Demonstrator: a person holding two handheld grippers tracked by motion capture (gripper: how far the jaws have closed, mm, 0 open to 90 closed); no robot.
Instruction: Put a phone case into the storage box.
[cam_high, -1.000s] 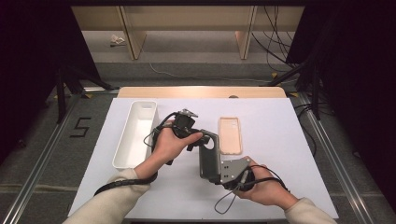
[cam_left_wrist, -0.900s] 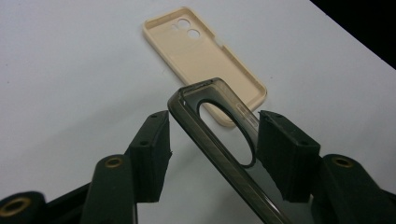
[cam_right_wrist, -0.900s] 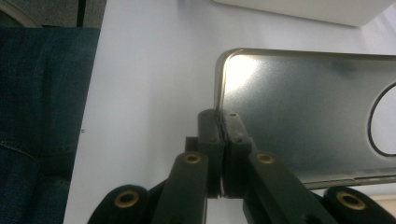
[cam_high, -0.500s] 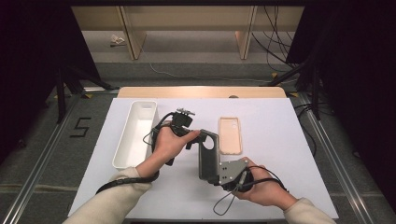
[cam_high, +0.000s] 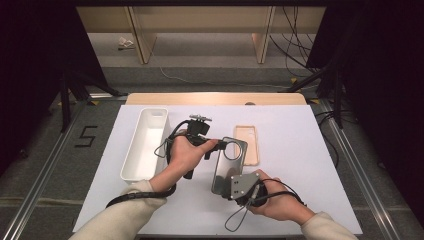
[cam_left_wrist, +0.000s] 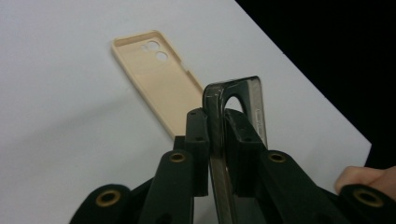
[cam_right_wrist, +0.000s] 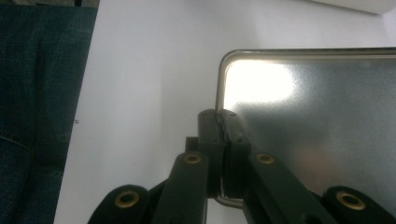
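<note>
A dark translucent phone case (cam_high: 229, 165) is held above the white table between both grippers. My left gripper (cam_high: 224, 146) is shut on its top end beside the camera cutout; in the left gripper view the jaws (cam_left_wrist: 217, 128) pinch the case's thin rim (cam_left_wrist: 256, 100). My right gripper (cam_high: 229, 189) is shut on its lower edge; in the right gripper view the jaws (cam_right_wrist: 219, 128) clamp the rim near a rounded corner of the glossy case (cam_right_wrist: 317, 116). A beige phone case (cam_high: 246, 144) lies open side up on the table just right of the dark one, with its camera holes (cam_left_wrist: 156, 50) at the far end.
A long white tray (cam_high: 146, 145) lies at the left of the white table (cam_high: 300, 165), close to the left hand. The table's far wooden edge (cam_high: 215, 98) and dark floor surround it. Cables trail from both grippers.
</note>
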